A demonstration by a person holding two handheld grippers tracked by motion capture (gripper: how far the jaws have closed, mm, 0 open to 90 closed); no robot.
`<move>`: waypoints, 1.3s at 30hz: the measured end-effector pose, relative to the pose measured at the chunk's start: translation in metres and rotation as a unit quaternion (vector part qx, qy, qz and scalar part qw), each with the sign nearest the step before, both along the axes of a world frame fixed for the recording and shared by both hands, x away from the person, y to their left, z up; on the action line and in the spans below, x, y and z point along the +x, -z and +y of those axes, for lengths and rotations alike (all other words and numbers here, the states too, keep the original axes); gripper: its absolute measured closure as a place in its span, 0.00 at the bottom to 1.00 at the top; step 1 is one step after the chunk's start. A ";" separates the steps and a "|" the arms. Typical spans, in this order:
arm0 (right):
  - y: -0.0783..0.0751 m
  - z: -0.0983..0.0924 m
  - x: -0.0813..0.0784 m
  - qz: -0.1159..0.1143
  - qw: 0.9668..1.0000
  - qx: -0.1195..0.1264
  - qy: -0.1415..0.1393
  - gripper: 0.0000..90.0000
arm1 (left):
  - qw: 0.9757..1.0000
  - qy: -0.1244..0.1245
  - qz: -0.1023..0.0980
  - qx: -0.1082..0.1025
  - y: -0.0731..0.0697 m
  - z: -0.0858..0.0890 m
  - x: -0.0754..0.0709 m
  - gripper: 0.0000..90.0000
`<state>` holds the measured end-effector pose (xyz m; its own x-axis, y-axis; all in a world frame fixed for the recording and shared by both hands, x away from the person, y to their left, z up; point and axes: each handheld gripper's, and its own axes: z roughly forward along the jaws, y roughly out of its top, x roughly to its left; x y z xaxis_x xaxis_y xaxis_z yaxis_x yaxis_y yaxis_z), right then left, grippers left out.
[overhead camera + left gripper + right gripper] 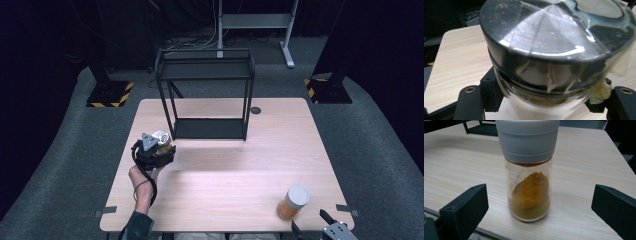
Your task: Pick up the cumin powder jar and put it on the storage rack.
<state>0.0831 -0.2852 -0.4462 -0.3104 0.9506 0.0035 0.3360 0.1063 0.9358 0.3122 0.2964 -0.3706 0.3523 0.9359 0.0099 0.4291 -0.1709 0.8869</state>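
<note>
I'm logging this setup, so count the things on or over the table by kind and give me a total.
Spice jars: 2, one with a dark lid in the left hand-held gripper, one with a grey lid standing on the table
Black racks: 1
Hand-held grippers: 2, left and right
Total: 5

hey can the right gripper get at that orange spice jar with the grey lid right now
Probably yes. The right gripper has its jaws wide apart, and the orange spice jar stands upright on the table just ahead of them, with bare wood between. The left gripper, far across the table, holds another jar.
</note>
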 end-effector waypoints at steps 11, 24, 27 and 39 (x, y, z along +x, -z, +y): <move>0.000 0.001 0.000 0.002 1.000 -0.001 0.000 0.00 | 1.000 0.015 -0.007 0.009 -0.014 -0.007 0.002 0.34; 0.000 0.001 0.000 0.004 1.000 0.000 0.002 0.00 | 0.999 0.026 -0.014 0.021 -0.034 -0.011 0.007 0.34; 0.000 0.001 0.000 0.002 1.000 0.000 0.001 0.00 | 0.999 0.027 -0.016 0.022 -0.037 -0.013 0.008 0.34; 0.000 0.001 0.001 0.004 1.000 0.000 0.000 0.00 | 0.998 0.040 -0.023 0.030 -0.056 -0.022 0.018 0.34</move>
<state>0.0838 -0.2845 -0.4459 -0.3105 0.9506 0.0060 0.3435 0.1063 0.9331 0.3298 0.2741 -0.3148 0.4246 0.9016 0.0826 0.3713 -0.2566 0.8924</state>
